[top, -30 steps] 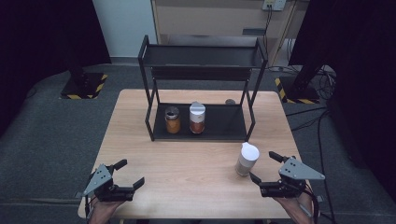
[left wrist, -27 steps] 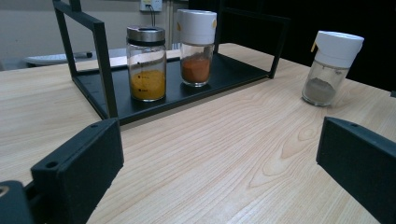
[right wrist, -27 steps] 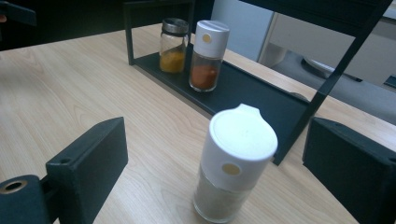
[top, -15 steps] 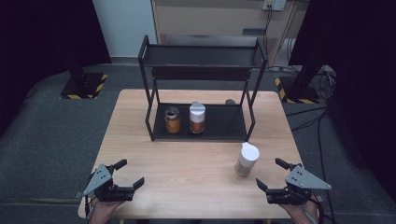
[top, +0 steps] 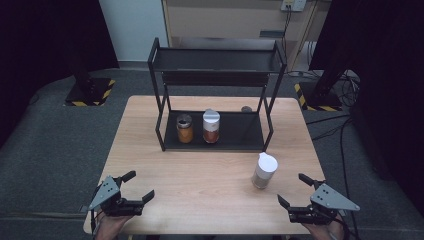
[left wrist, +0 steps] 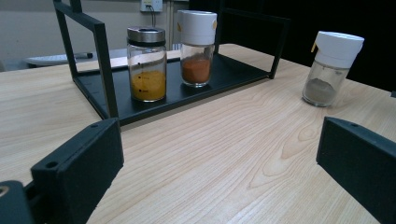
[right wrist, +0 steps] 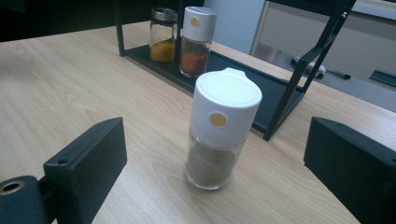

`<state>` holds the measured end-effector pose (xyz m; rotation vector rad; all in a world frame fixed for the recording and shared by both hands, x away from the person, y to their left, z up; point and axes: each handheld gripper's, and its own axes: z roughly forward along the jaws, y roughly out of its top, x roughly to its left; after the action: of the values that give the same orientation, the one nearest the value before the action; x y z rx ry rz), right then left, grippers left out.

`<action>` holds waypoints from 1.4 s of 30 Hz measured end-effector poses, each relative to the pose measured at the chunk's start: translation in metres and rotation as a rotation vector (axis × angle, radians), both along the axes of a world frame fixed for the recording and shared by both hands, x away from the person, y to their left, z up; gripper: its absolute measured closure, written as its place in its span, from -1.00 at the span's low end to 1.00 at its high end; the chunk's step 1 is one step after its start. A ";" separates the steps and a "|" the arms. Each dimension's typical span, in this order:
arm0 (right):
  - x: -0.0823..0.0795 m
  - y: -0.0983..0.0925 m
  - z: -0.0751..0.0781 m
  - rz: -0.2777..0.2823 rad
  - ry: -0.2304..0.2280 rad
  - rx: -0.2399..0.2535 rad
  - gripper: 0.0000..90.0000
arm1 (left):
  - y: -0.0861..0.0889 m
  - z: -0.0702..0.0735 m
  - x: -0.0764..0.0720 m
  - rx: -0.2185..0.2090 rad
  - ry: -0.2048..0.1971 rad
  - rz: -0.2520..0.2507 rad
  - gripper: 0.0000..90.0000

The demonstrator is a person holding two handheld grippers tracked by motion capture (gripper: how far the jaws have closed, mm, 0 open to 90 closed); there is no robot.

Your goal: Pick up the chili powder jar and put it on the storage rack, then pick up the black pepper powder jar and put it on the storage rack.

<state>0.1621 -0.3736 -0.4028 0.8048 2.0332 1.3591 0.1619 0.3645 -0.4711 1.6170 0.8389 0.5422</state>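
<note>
Wooden table (top: 210,190) carried the left gripper (top: 134,189) at its near left corner, jaws apart, holding nothing. White-capped spice jar (top: 263,170) stood upright on bare wood, just before the black rack (top: 215,80). Right gripper (top: 295,192) sat near it, jaws spread, empty.

The high view looks forward and down on the table (top: 210,200). The left gripper view sits low near 7 o'clock, facing 1 o'clock; the right, near 5, faces 11. All share the rack (top: 214,135).
</note>
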 end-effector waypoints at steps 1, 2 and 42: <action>0.000 -0.001 -0.001 0.000 0.001 0.003 -0.87 | 0.000 0.000 0.000 0.001 -0.001 0.000 -1.00; 0.000 -0.002 -0.002 -0.002 0.003 0.004 -0.87 | 0.000 0.000 -0.001 0.000 -0.002 0.000 -1.00; 0.000 -0.011 -0.013 -0.016 0.021 0.045 -0.89 | -0.002 0.000 -0.002 0.003 -0.008 -0.015 -1.00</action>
<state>0.1616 -0.3844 -0.4155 0.8563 2.0142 1.3973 0.1596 0.3629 -0.4708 1.6220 0.8202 0.5396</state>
